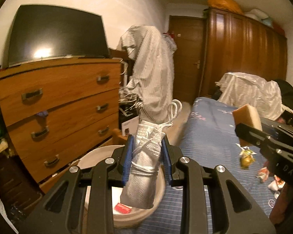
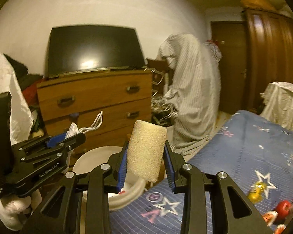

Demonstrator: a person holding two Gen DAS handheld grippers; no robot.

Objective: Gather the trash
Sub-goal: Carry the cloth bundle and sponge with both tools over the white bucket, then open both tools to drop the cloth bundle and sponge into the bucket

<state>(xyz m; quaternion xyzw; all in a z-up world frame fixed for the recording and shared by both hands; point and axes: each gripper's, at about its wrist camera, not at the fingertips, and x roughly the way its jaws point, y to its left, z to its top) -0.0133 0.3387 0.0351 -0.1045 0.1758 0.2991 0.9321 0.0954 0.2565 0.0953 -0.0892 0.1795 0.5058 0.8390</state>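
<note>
your left tool (image 1: pixel 147 156) was pinching a rolled white mesh bag (image 1: pixel 144 167) with cords wound round it, upright between the blue pads. your right tool (image 2: pixel 145 156) was clamped on a tan sponge (image 2: pixel 146 150). below and just ahead of both tools sat the white bucket (image 1: pixel 91 157), a red scrap (image 1: pixel 123 208) lying in it. the bucket stood between the bed (image 1: pixel 211 136) on the right and the wooden dresser (image 1: pixel 64 97) on the left, with a tv (image 1: pixel 56 35) on top of the dresser. a draped striped cloth (image 1: pixel 152 72) hung ahead of the left tool. loose wrappers (image 1: pixel 246 159) lay on the bed to the right of your left tool.
</note>
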